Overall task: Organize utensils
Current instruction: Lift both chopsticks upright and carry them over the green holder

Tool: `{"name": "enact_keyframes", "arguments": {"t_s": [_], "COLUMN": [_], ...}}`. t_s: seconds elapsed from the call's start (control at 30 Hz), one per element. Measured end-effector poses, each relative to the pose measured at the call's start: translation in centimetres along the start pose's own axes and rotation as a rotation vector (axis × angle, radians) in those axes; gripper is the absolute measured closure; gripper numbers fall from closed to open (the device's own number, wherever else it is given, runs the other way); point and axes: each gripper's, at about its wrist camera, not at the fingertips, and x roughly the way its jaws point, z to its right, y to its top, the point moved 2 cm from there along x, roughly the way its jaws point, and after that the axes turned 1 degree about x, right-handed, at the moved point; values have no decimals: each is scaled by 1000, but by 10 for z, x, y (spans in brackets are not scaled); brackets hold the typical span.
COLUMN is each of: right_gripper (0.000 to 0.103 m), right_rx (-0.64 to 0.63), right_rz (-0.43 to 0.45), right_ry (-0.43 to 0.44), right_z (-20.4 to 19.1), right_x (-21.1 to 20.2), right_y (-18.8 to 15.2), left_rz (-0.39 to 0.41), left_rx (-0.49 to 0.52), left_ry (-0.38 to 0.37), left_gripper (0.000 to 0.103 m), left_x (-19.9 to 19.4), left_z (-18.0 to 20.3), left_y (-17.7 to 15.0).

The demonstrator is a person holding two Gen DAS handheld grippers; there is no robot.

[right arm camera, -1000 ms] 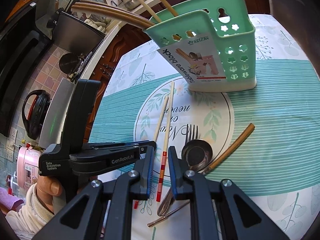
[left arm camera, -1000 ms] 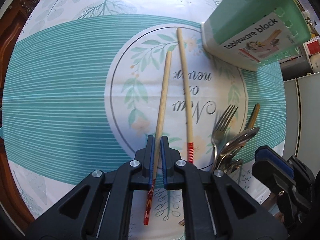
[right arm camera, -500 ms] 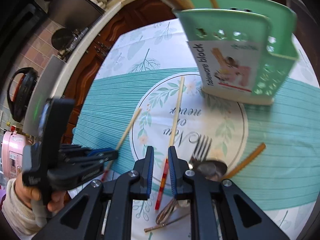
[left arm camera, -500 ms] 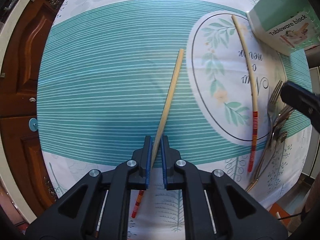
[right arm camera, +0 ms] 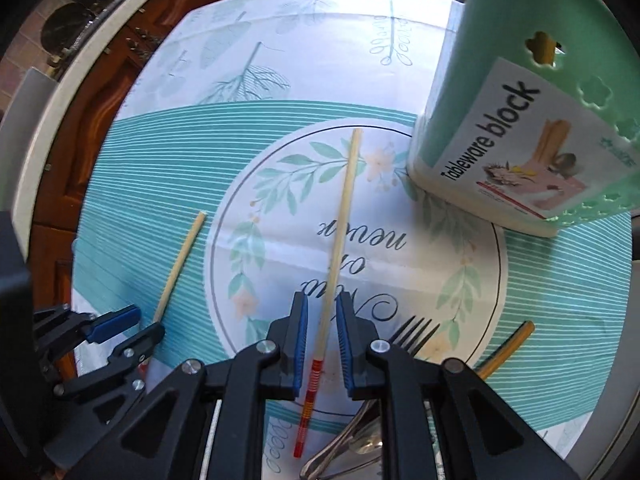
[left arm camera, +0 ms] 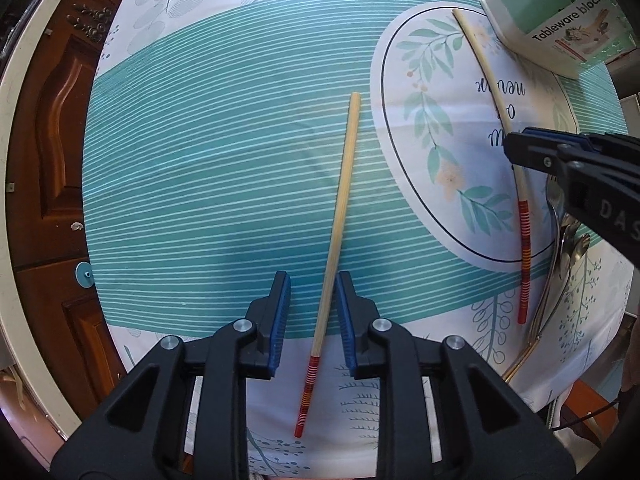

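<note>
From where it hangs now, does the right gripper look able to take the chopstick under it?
Probably yes: the right gripper straddles the chopstick, pads apart on either side, nothing lying across it. The fork sits just beside.

The tablecloth [left arm camera: 224,184] looked like smooth printed cloth, faintly creased. Both chopsticks [left arm camera: 340,216] were pale matt wood with glossy red-striped ends. The utensil holder [right arm camera: 520,80] was satiny mint plastic bearing a paper label [right arm camera: 532,148]. The fork [right arm camera: 412,332] and spoons [left arm camera: 560,236] were shiny metal. Each gripper [left arm camera: 312,312] was matt black plastic with ribbed blue pads [left arm camera: 280,316].
</note>
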Motion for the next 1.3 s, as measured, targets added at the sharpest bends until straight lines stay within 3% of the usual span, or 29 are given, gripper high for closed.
{"name": "enact_keyframes", "arguments": {"t_s": [0.17,0.43,0.5,0.53,0.63,0.8,0.9,1.03,1.13,1.3], "right_gripper": [89,88,94,96,97,97,98,98,98,98], "right_rx": [-3,-37,-27,-16,29,74,82,71,45,1], "right_rz": [-25,-38,-41,-44,-61,-30,24,133,246,467], "right_ry": [-54,-129,-124,-111,-12,159,263,385,416,381], "right_z": [-6,-17,-13,-10,-2,8,7,7,12,32], "right_x": [10,14,15,14,13,7,-5,-27,-53,-116], "right_y": [2,-1,-2,-2,-2,-18,-32,-54,-71,-87], "left_rz": [-17,-37,-40,-38,-27,15,85,241,389,671], "left_rx": [-5,4,6,13,50,24,-7,-22,-17,37], "left_ry": [2,-37,-69,-71,-64,-82,-96,-117,-131,-161], "left_gripper": [68,68,76,76,99,100,100,100,100,100], "left_x": [6,1,7,8,5,5,-3,-35,-73,-165], "left_z": [-4,-26,-29,-28,-27,-26,-32,-28,-17,0], "left_y": [8,16,16,16,16,2,-14,-33,-47,-69]}}
